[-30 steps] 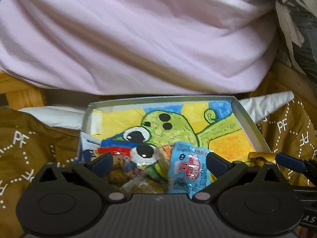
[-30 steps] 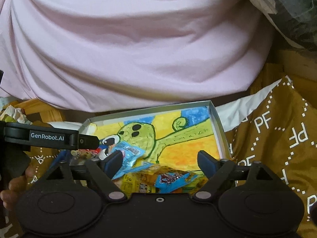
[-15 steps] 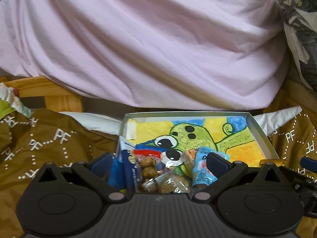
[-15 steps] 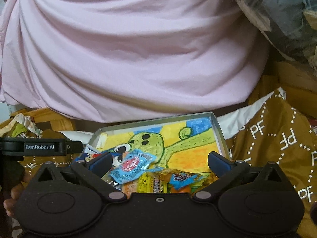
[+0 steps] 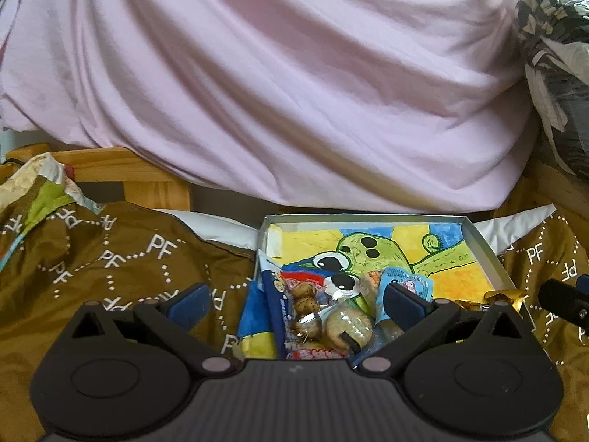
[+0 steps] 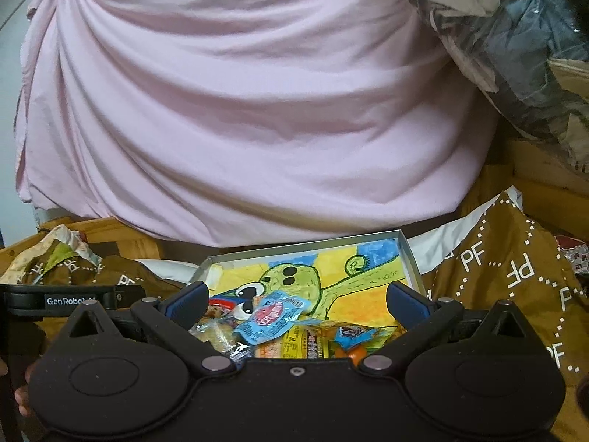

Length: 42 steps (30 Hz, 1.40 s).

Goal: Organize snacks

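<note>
Snacks heaped in near half of shallow grey box, piled over frog drawing lining its floor; far half of drawing bare. Light-blue packet on top of heap, dark-blue cookie packet at near left, clear-wrapped pastries beside it, yellow packets and small orange-and-blue one toward near right. Exact count of packets not readable in jumble. One box, resting on brown cloth printed "PF", white lining showing at both far corners. Pink sheet draped behind, wooden frame under it at left, plastic-bagged bundle at upper right. Left tongs spread wide, empty, left finger over cloth outside box, right finger over heap. Right tongs likewise spread wide and empty, above near edge of box. Hand on handle at lower left.
</note>
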Available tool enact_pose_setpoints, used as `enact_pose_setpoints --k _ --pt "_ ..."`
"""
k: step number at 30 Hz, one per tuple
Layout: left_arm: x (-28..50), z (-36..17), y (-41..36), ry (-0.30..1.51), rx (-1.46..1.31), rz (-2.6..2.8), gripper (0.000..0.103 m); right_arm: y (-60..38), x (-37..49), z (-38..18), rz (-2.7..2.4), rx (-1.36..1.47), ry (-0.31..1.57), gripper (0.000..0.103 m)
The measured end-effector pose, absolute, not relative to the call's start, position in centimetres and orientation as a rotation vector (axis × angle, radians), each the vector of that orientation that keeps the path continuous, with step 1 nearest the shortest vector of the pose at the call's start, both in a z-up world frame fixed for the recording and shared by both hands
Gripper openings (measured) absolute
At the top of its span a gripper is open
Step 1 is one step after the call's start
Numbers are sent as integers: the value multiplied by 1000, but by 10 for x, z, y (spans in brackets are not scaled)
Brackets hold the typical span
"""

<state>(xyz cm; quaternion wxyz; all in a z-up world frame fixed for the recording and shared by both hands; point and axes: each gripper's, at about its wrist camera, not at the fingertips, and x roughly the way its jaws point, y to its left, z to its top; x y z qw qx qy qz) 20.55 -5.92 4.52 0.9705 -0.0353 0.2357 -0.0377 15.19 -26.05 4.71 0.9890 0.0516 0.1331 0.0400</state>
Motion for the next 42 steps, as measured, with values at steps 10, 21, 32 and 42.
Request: enact_pose_setpoints --k 10,21,32,42 --pt "157 43 -40 452 -101 -67 103 -251 108 47 114 95 255 102" --pt "115 45 -20 431 -115 -44 103 -236 78 37 159 112 257 102" --pt "89 34 -18 452 -105 -61 103 -227 55 34 97 135 288 102" --pt "80 19 -17 543 -66 -63 103 -223 36 22 47 124 343 102"
